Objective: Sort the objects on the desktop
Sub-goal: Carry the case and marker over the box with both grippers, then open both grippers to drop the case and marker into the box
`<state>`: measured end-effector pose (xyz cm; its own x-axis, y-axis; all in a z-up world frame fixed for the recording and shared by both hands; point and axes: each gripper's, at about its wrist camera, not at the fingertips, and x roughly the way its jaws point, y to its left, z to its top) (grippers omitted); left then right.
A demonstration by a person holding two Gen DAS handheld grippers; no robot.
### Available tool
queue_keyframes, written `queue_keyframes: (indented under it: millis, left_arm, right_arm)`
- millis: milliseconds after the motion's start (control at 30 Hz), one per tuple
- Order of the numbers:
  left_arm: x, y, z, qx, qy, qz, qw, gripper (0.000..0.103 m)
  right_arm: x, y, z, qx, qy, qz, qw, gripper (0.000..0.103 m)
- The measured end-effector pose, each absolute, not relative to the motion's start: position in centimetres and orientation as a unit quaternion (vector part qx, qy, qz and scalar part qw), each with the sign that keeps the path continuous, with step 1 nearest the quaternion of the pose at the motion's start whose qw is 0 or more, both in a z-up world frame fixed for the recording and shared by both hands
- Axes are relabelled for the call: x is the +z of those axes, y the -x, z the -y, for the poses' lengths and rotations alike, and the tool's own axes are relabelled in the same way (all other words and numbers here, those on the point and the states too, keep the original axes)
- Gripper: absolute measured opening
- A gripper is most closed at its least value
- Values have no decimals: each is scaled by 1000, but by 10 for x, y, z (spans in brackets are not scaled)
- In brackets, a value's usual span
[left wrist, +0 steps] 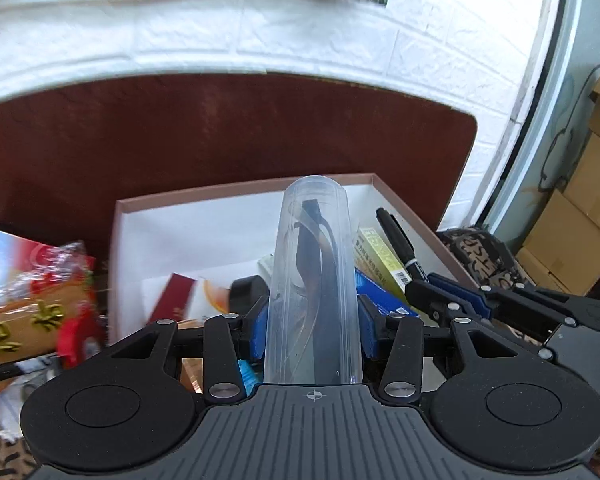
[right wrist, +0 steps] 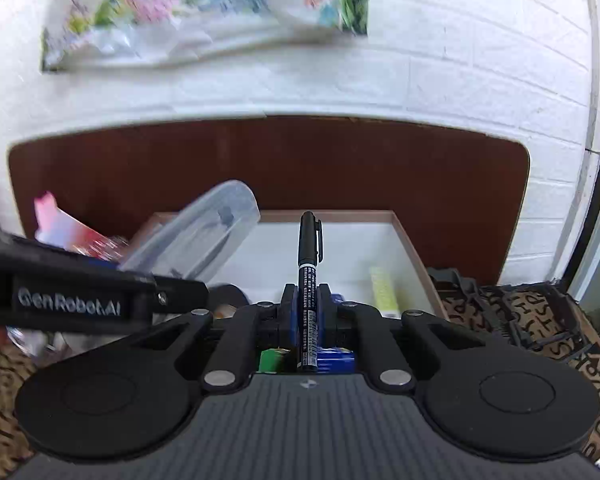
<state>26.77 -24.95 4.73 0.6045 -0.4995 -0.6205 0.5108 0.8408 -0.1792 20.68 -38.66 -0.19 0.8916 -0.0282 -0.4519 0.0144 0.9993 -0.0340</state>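
Note:
My left gripper is shut on a clear plastic case with dark glasses inside, held upright over the open white box. My right gripper is shut on a black marker pen, pointing up over the same box. The marker and right gripper show at the right of the left wrist view. The clear case and the left gripper's body show at the left of the right wrist view. The box holds a yellow-green carton, a blue carton and a red card.
The box sits on a dark brown table against a white brick wall. A red snack packet lies left of the box. A patterned brown cloth and cardboard boxes lie to the right.

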Motion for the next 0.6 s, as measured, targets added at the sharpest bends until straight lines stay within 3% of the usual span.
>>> queue_keyframes:
  millis: [200, 233, 300, 333, 367, 400, 433, 467, 600]
  left_arm:
    - [29, -285, 266, -277, -28, -351, 894, 47]
    - [28, -286, 266, -276, -28, -348, 895, 61]
    - [29, -286, 265, -272, -22, -336, 902, 78]
    - [31, -285, 263, -269, -19, -328, 905, 93]
    - [33, -282, 260, -263, -16, -318, 911, 102]
    - [36, -278, 257, -256, -14, -306, 917, 103]
    - [38, -276, 256, -250, -18, -295, 922, 103]
    - [39, -274, 256, -245, -25, -288, 925, 103]
    - [42, -268, 261, -227, -52, -278, 932, 103]
  right_arm:
    - [-19, -233, 407, -22, 22, -264, 964, 11]
    - [-20, -236, 410, -22, 20, -266, 964, 11]
    - [-22, -243, 413, -20, 19, -273, 962, 11]
    - [-24, -247, 414, -17, 22, -279, 960, 11]
    - [-25, -249, 413, -15, 25, -281, 959, 22]
    - [-27, -250, 413, -19, 31, -283, 958, 35]
    - [-27, -249, 412, -24, 35, -282, 958, 65]
    - [-27, -247, 410, -30, 39, -274, 960, 83]
    - [-25, -237, 405, -35, 57, -254, 965, 95]
